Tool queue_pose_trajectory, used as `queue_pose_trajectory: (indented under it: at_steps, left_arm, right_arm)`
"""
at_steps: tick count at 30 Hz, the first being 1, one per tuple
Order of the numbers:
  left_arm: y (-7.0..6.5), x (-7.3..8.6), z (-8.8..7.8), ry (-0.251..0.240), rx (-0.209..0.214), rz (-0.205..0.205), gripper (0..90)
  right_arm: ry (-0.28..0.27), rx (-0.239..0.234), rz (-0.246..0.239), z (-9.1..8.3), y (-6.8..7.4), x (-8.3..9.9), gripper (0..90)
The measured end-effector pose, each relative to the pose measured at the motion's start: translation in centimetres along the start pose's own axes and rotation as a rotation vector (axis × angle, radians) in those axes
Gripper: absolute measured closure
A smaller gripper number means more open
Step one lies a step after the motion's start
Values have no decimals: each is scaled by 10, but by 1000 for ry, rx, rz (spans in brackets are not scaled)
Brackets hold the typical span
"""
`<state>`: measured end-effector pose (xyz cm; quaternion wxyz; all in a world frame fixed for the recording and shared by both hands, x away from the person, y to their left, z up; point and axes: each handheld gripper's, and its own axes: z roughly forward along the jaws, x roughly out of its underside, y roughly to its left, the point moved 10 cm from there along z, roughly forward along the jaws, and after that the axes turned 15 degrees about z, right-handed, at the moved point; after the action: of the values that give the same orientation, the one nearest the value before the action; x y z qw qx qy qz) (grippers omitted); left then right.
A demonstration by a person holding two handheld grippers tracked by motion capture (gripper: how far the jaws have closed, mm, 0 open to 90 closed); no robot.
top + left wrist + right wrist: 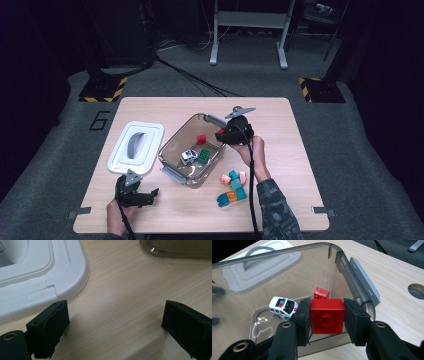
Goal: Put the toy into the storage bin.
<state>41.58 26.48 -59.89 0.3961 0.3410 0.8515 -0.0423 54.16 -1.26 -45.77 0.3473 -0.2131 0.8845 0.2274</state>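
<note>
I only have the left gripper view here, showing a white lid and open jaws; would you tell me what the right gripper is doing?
Observer: The right gripper is shut on a red brick, held over the edge of the bin.
Operator: Thank you. Is anything in the bin already?
Observer: Yes: a toy car, a green brick and a second red brick.
Operator: Are any bricks left outside it?
Observer: A small cluster lies on the table, on the side of the bin away from the lid.

Right gripper [223, 134] with red block [220, 132] over clear bin [172, 141]; white lid [136, 147] left
</note>
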Motion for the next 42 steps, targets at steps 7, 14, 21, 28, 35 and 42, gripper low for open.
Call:
queue_pose_trajectory:
  at_steps: [7,14,21,28,35,42]
  left_arm:
    - [0,0,0,0,-1,4,73]
    - [0,0,0,-3,-6,3,73]
    - [0,0,0,2,-2,-1,73]
    - [0,0,0,-3,-9,-1,73]
    - [-1,0,-1,-3,-9,1,73]
    - [-1,0,-1,-3,-11,2,73]
  right_arm:
    - [-38,-18,12,-17,3,3,354]
    - [-39,-9,33,-39,-3,25,217]
    - [-22,36,94,-47,-26,67,147]
    - [38,87,145,-33,-45,114,142]
    - [73,81,177,-21,-50,138,306]
    - [90,53,199,-16,-47,147,434]
